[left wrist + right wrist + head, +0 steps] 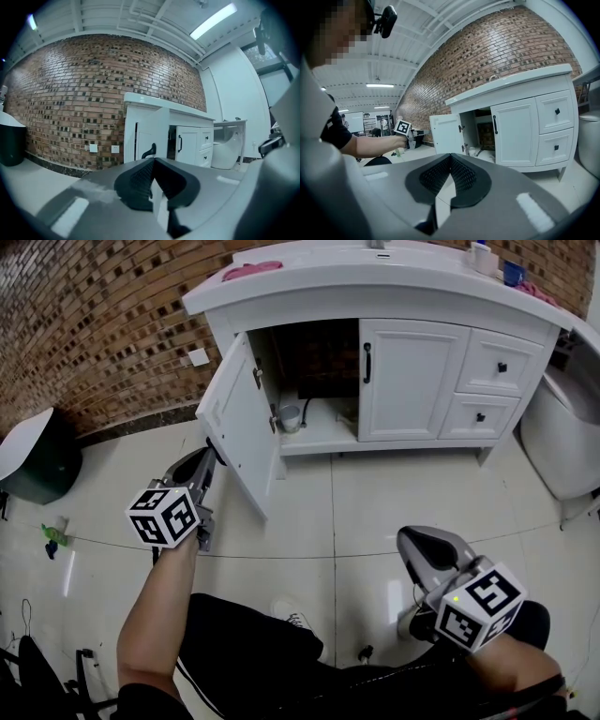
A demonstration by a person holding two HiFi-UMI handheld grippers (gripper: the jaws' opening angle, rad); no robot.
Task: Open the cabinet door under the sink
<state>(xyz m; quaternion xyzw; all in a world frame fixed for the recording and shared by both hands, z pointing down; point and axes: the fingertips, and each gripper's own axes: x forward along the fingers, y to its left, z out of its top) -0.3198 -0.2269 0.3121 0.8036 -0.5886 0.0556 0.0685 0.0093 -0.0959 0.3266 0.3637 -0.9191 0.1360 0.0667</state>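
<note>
Ok: cabinet door [234,420] wide open; L gripper [153,160] jaws together.

From my end I'm seeing a white cabinet door [239,423] with black handles [367,363], a red-brown brick wall [94,324] speckled with darker bricks, glossy pale floor tiles [375,493], a pink cloth [251,270] up top, and black-and-white square patterns on the marker cubes [164,515].
</note>
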